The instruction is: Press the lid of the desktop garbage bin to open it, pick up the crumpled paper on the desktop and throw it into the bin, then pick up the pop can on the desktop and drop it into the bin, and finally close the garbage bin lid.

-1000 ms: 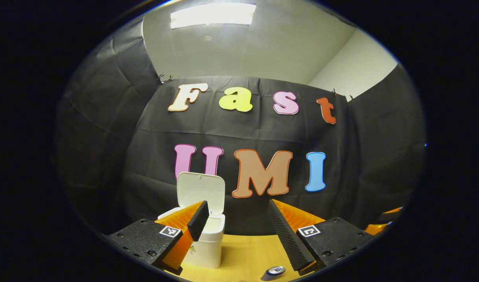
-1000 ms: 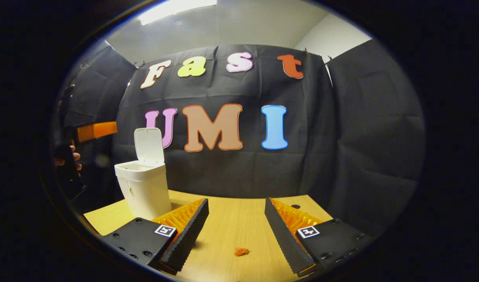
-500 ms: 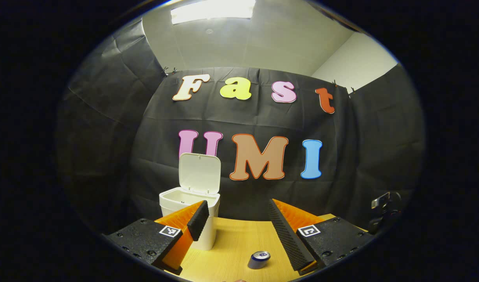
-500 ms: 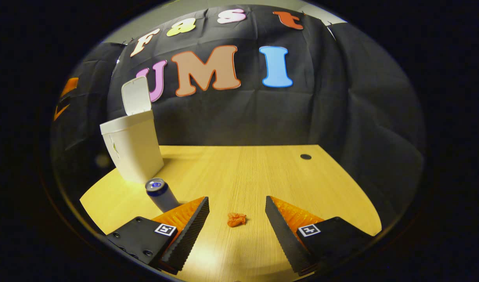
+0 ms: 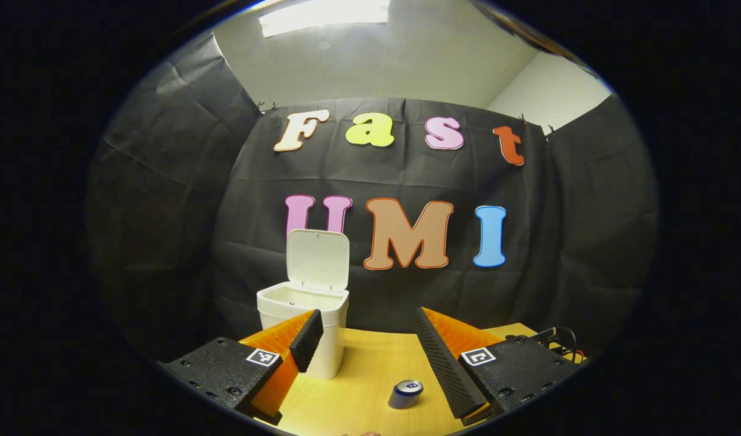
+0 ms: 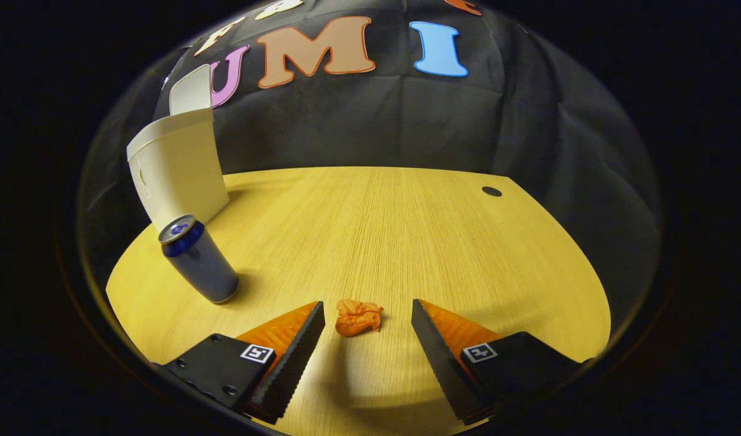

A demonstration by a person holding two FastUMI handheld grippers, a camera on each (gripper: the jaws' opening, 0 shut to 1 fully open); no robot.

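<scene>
A white garbage bin (image 5: 304, 330) (image 6: 174, 169) stands at the back left of the wooden table with its lid (image 5: 318, 259) raised upright. A blue pop can (image 6: 198, 259) (image 5: 405, 393) stands upright in front of it. A small crumpled orange paper (image 6: 358, 317) lies on the table. My right gripper (image 6: 367, 318) is open and low over the table, with the paper just ahead of the gap between its fingertips, untouched. My left gripper (image 5: 368, 330) is open and empty, held higher and facing the bin, with the can below its right finger.
The wooden table (image 6: 407, 230) has a small dark hole (image 6: 491, 191) at its back right. Black cloth walls close in the back and sides. A dark device with cables (image 5: 558, 339) shows at the right edge of the left gripper view.
My right gripper has tilted down and moved toward the paper, which now sits close at its fingertips. My left gripper has drawn back slightly from the bin. Both stay open.
</scene>
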